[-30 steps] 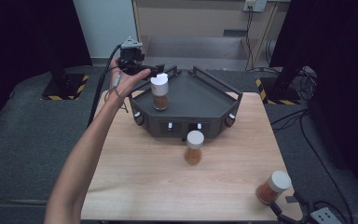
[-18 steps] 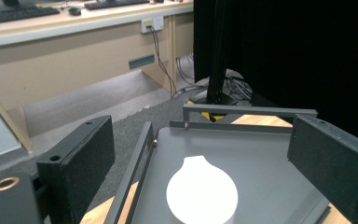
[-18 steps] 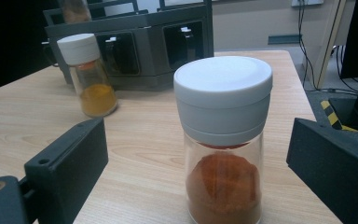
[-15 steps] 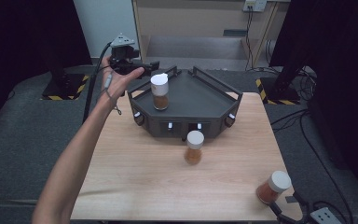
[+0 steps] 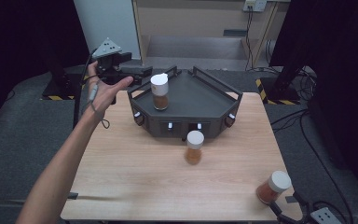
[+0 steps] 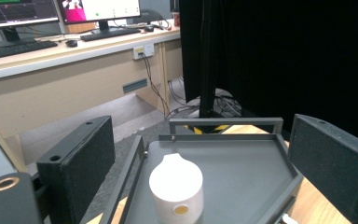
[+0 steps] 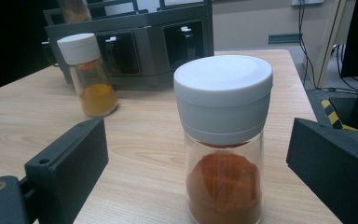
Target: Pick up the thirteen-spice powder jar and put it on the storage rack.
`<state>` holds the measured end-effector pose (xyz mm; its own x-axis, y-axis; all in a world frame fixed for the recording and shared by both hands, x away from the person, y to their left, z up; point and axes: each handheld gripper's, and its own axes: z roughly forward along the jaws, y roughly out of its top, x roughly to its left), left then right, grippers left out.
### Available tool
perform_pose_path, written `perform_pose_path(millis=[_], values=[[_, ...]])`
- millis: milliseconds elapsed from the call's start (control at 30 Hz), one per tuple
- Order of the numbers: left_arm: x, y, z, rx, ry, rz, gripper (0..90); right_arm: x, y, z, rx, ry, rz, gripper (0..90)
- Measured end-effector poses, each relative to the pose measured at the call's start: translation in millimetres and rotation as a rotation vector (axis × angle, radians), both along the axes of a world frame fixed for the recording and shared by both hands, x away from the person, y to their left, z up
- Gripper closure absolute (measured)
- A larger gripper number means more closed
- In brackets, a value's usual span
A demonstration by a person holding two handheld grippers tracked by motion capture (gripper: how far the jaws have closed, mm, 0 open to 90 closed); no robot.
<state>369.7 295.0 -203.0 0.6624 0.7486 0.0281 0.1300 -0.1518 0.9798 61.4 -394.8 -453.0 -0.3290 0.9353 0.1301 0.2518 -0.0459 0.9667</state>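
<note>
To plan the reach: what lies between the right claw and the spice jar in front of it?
Nothing. In the right gripper view the open right claw has the jar of red-brown spice standing between its jaws, with only bare table around it.

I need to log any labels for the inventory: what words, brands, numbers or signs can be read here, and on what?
No readable text.
Spice jars: no labels to be seen.
Black rack: no lettering visible.
Monitors on the far desk: screen contents too small and blurred to read.
Yellow-black hazard stripes on the floor stand: a marking, no words.
</note>
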Motion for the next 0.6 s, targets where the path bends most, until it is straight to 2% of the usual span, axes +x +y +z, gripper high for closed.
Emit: perform_pose_path(millis=[67,267,367,400,433,467,567,600], values=[[-6.1,5.0,-1.7,0.004,-0.006,-0.006,7.0,-0.3,0.3,0.1,0.001,0.0,-0.001,5.6],[-26.2,26.2,-16.4,-0.046,-0.021,-0.047,6.7,0.1,0.0,0.0,0.003,0.001,0.001,5.6],[-34.4,35.0,-22.2,-0.038,-0.033,-0.068,6.2,-0.1,0.0,-0.1,0.004,0.0,0.0,5.7],[-37.8,40.6,-26.8,-0.06,-0.031,-0.081,6.2,-0.1,0.1,0.0,0.004,0.001,0.0,5.6],[-37.8,40.6,-26.8,-0.06,-0.031,-0.081,6.2,-0.1,0.1,0.0,0.004,0.001,0.0,5.6],[-42.9,46.8,-31.5,-0.079,-0.025,-0.09,6.2,0.1,0.4,0.2,0.001,0.001,0.0,5.6],[-54.8,55.8,-40.0,-0.082,-0.045,-0.097,6.2,0.1,0.8,0.4,-0.005,0.001,0.002,5.7],[-54.8,55.8,-40.0,-0.082,-0.045,-0.097,6.2,0.1,0.8,0.4,-0.005,0.001,0.002,5.7]])
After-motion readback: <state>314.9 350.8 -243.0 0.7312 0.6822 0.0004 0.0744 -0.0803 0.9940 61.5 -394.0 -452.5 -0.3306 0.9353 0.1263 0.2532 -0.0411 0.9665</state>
